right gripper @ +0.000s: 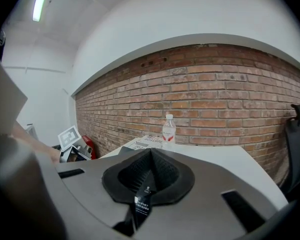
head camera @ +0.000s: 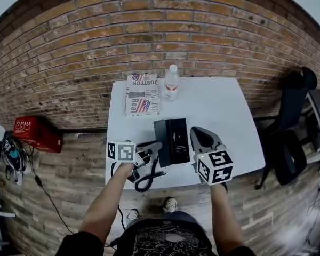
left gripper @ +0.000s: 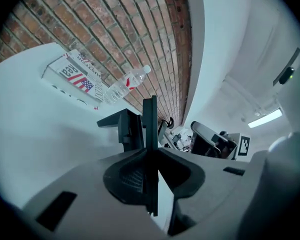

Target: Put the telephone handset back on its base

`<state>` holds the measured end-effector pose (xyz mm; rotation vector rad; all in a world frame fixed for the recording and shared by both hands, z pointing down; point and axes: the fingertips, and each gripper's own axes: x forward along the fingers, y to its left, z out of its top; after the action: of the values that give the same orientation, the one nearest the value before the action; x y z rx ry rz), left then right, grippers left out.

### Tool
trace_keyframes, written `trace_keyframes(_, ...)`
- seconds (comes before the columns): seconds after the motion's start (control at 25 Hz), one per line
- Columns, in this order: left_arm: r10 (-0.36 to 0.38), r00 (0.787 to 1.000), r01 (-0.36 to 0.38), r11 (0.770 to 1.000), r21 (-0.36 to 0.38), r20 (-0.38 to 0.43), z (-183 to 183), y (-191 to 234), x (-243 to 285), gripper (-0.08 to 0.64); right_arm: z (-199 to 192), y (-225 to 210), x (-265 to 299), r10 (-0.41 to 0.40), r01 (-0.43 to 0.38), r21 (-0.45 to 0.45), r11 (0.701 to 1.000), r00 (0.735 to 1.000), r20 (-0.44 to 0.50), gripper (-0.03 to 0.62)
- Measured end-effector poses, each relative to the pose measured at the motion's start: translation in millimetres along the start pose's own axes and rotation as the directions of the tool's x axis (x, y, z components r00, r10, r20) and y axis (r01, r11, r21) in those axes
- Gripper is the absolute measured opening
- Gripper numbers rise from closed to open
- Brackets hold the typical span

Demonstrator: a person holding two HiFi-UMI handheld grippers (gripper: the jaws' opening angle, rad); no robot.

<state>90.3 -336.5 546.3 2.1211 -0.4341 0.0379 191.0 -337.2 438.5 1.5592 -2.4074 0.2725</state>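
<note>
The black telephone base [head camera: 172, 141] stands on the white table [head camera: 218, 105], near its front edge. The black handset [head camera: 140, 173] with its coiled cord [head camera: 149, 182] lies left of the base, partly hidden under my left gripper [head camera: 153, 148]. That gripper is shut and its tips reach the base's left edge. In the left gripper view the jaws [left gripper: 150, 144] meet in a dark seam, and the base [left gripper: 122, 126] rises just beyond them. My right gripper [head camera: 198, 135] hovers right of the base, shut on nothing [right gripper: 150, 154].
A water bottle [head camera: 172, 82] and a folded newspaper [head camera: 141, 95] sit at the table's far edge against the brick wall. A black office chair [head camera: 290, 121] stands to the right. On the floor to the left lies a red box [head camera: 36, 134].
</note>
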Motion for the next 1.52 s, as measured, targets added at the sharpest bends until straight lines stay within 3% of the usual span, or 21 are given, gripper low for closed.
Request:
trace_keyframes(0.56, -0.083, 0.996, 0.08, 0.99, -0.115, -0.019, 0.4, 19.6, 21.6, 0.072, -18.6, -18.9, 18.0, 0.039, -0.039, -0.001, 0.999, 0.998, -0.043, 0.0)
trace_keyframes(0.96, -0.113, 0.991, 0.102, 0.986, -0.133, -0.078, -7.6, 26.1, 28.5, 0.072, -23.4, -24.1, 28.1, 0.067, -0.068, -0.014, 0.998, 0.996, -0.06, 0.0)
trace_keyframes(1.52, -0.123, 0.991, 0.114, 0.982, -0.151, -0.053, -7.5, 31.5, 29.9, 0.075, -27.7, -25.9, 33.8, 0.093, -0.094, -0.018, 0.995, 0.994, -0.066, 0.0)
